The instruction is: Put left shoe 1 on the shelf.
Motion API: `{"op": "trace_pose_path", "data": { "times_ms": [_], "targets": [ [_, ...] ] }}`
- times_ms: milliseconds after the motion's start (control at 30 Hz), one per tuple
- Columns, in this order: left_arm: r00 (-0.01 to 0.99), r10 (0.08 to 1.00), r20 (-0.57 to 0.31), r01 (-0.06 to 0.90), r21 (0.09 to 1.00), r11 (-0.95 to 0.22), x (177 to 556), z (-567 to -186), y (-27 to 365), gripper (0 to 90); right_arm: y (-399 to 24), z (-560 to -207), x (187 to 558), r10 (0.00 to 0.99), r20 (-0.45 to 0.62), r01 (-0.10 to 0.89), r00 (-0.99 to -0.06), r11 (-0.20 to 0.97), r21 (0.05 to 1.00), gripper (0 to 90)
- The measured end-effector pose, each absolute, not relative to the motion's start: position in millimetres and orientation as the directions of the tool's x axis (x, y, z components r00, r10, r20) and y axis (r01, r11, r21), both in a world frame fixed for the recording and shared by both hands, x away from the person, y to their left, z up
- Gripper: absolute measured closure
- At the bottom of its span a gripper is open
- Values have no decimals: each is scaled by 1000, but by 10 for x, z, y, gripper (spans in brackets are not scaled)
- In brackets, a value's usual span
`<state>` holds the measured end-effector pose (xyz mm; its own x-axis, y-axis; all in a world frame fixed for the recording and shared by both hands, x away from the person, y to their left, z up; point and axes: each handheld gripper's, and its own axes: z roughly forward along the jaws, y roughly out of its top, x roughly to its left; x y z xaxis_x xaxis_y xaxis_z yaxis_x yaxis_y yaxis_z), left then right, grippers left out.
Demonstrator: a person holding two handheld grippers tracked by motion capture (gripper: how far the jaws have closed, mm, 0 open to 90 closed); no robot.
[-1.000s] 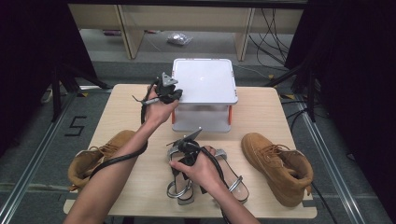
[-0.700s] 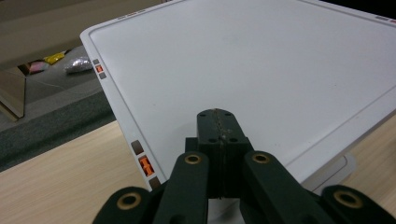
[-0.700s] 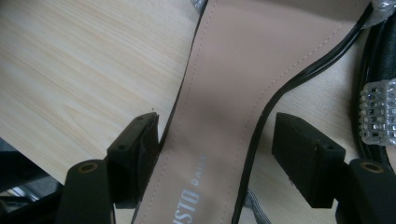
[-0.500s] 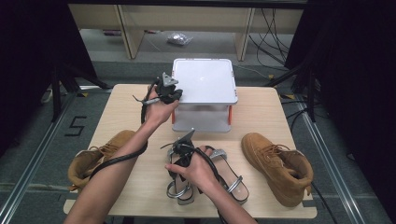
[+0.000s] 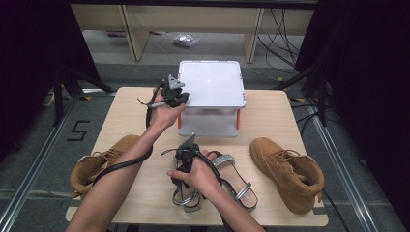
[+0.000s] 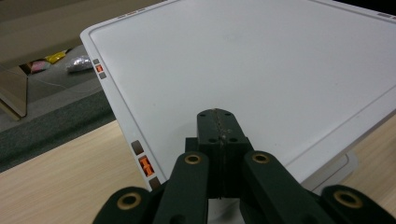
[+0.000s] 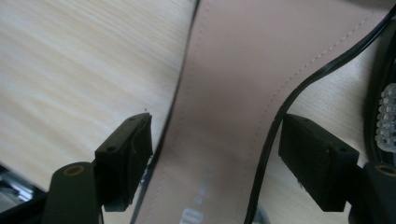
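My left gripper (image 5: 180, 98) (image 6: 217, 128) is shut with nothing in it, its tip resting over the left edge of the white lid (image 6: 261, 60) of a box (image 5: 212, 87) on orange legs. My right gripper (image 5: 180, 173) (image 7: 219, 158) points down at the left of two silver-strapped sandals (image 5: 187, 197). Its jaws have just been opening and now stand wide. The sandal's beige insole (image 7: 233, 88) lies between them, and the pads do not press on it. A black cable (image 7: 280, 107) crosses the insole. The second sandal (image 5: 238, 182) lies just to the right.
One tan boot (image 5: 99, 159) lies on its side at the table's left, under my left forearm. Another tan boot (image 5: 290, 174) stands at the right. The wooden table (image 5: 270, 121) is bare behind the boots. Dark floor and cables surround it.
My right hand has shifted slightly left and lower over the left sandal. The left hand and the shoes have stayed where they were.
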<state>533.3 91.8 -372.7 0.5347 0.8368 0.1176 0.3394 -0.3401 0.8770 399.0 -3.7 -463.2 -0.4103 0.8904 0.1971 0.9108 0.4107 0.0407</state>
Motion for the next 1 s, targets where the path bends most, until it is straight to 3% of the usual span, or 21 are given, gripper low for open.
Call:
{"op": "trace_pose_path", "data": {
  "times_ms": [33, 300, 433, 1000],
  "targets": [
    [535, 837, 117, 339, 877, -339, 5333, -3728, 918, 895, -47, -4656, 4002, 884, 166, 899, -437, 434, 56, 266],
    [536, 836, 115, 343, 875, -340, 5336, -3722, 914, 895, 28, -4694, 3984, 900, 197, 919, -388, 395, 6, 278],
    [538, 835, 114, 342, 876, -340, 5339, -3722, 914, 894, 19, -4716, 4000, 892, 169, 907, -418, 421, 23, 332],
    [541, 833, 116, 342, 875, -343, 5341, -3721, 919, 895, -98, -4691, 4044, 878, 129, 886, -461, 464, 11, 418]
  ]
}}
